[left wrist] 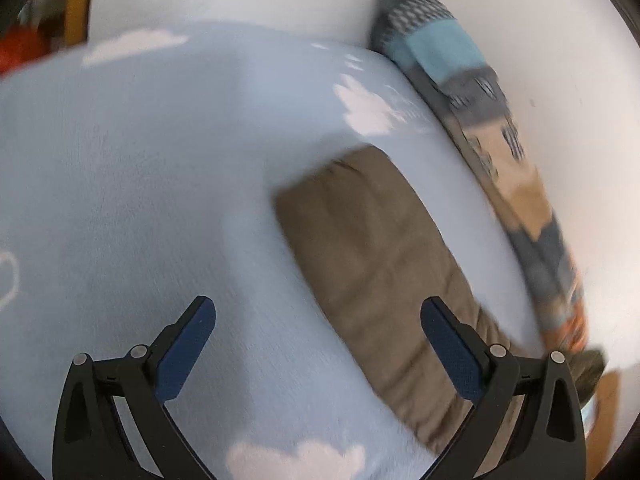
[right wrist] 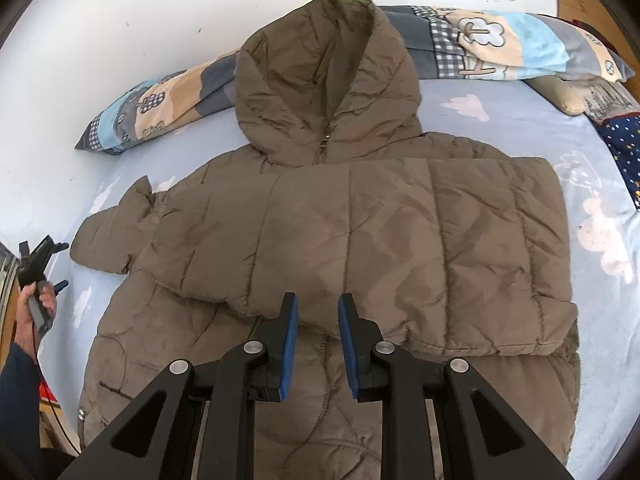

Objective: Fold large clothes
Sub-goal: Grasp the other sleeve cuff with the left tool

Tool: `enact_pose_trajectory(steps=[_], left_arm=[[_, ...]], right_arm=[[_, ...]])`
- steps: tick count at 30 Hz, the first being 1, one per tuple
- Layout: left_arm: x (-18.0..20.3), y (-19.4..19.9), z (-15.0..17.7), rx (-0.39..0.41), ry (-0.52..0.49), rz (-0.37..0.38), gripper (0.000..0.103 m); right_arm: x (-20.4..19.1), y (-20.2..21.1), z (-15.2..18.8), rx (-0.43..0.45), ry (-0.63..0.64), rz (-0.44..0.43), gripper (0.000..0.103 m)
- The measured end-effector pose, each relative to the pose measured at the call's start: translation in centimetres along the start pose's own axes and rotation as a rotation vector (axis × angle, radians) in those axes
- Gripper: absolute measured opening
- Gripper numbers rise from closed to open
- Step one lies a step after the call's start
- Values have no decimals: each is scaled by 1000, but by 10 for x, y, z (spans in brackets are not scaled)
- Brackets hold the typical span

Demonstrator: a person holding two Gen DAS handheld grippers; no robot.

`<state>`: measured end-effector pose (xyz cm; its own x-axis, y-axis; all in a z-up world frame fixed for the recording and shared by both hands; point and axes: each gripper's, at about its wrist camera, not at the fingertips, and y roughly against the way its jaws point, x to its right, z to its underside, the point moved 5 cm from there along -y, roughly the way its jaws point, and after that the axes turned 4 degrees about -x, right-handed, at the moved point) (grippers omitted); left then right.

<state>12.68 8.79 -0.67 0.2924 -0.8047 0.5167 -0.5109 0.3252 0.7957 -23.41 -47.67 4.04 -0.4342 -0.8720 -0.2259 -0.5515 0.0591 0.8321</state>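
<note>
The brown quilted hooded jacket lies flat on the bed, front side up, with the zipper closed and the hood spread toward the wall. One sleeve is folded across the chest and makes a wide horizontal band; the other sleeve sticks out to the side, short and crumpled. The fabric is puffy and full of small wrinkles. Under it is a light blue sheet with white clouds.

The right hand-held gripper hangs just above the lower edge of the folded sleeve, tilted down. Its blue pads stand close together with a narrow gap, and nothing is pinched between them. The left hand-held gripper is spread wide and empty; it points down at the sheet beside the outer sleeve, in a blurred view. A person's hand in a dark sleeve holds it at the bed's edge. A patchwork pillow lies along the white wall.
</note>
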Motion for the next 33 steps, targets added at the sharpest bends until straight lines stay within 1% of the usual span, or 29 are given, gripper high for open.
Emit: enact_pose_trajectory(steps=[1, 3, 6, 9, 11, 13, 14, 15, 16, 17, 18, 21, 24, 26, 27, 33], left_arm=[[-5, -5, -4, -2, 29, 29, 101], [-7, -13, -13, 5, 63, 87, 94], [-3, -22, -22, 23, 66, 151, 92], [2, -34, -22, 39, 78, 178, 91], [3, -41, -26, 62, 85, 181, 91], [7, -44, -26, 92, 64, 153, 84], [12, -44, -27, 105, 43, 129, 72], [11, -47, -30, 111, 34, 120, 54], [12, -46, -30, 122, 25, 101, 43], [14, -46, -30, 121, 16, 106, 29], [15, -42, -30, 115, 10, 134, 23], [24, -32, -31, 130, -18, 148, 19], [37, -17, -30, 150, -46, 163, 18], [51, -2, -29, 159, -72, 185, 18], [63, 10, -26, 170, -102, 191, 18], [125, 76, -7, 229, -228, 269, 18]], right_arm=[[-1, -2, 1, -3, 5, 4, 22], [-2, -5, 1, -8, 15, 11, 22], [0, -9, 1, -14, 10, 16, 22], [4, -11, 1, -16, 5, 21, 22], [7, -13, 0, -14, 4, 36, 22], [12, -16, -1, -12, 0, 57, 22], [15, -18, -1, -17, -4, 64, 22], [17, -20, -1, -20, -9, 67, 22], [19, -21, -1, -23, -16, 69, 22], [21, -21, -2, -24, -22, 70, 22], [21, -21, -2, -22, -25, 69, 22], [19, -17, -3, -11, -21, 64, 22], [18, -15, -4, 5, -22, 67, 22], [21, -15, -6, 9, -27, 83, 22], [21, -16, -7, 11, -26, 93, 22], [25, -51, -3, -80, -17, 139, 24]])
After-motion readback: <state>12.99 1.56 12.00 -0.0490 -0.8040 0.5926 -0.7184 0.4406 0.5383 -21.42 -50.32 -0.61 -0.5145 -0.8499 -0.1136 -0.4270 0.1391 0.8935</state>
